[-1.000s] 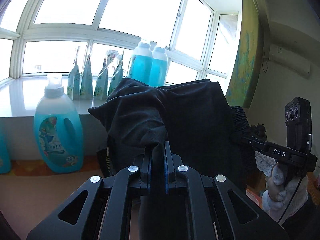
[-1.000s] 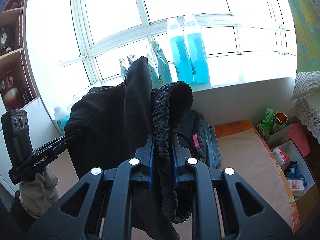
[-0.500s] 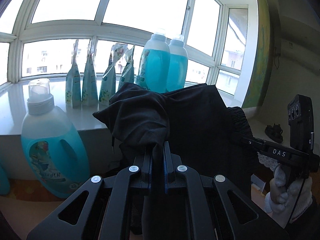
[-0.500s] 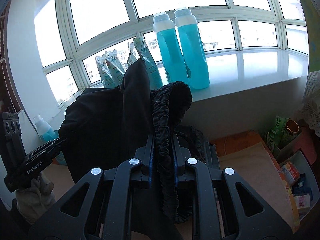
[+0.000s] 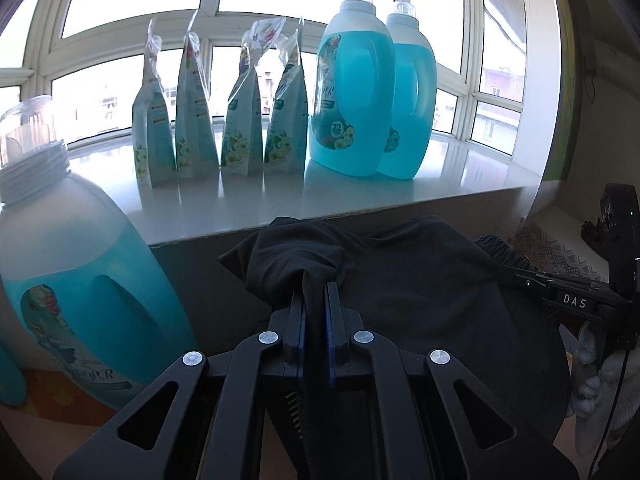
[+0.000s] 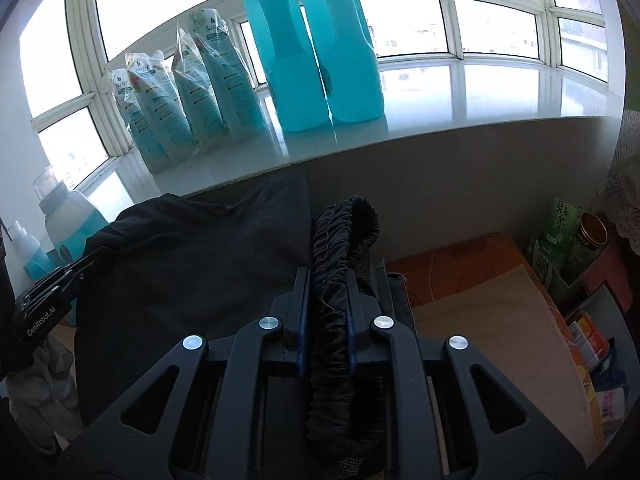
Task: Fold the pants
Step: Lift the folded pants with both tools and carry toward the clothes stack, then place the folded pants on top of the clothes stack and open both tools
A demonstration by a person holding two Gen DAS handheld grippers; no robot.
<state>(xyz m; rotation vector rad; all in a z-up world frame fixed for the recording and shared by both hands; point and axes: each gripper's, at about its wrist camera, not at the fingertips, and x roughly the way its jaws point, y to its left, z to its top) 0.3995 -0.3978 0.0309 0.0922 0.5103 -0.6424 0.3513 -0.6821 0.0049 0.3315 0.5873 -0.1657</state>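
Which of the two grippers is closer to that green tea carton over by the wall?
Right. The right gripper, clamped on the pants' waistband, has the tea carton just off to its right. The left gripper holds the pants' far side.

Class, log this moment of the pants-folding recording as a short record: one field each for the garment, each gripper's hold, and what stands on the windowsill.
garment: black pants, held up between both grippers
left gripper: shut on bunched fabric at one end
right gripper: shut on the elastic waistband
windowsill: two blue detergent bottles, four refill pouches
below the sill: another detergent bottle
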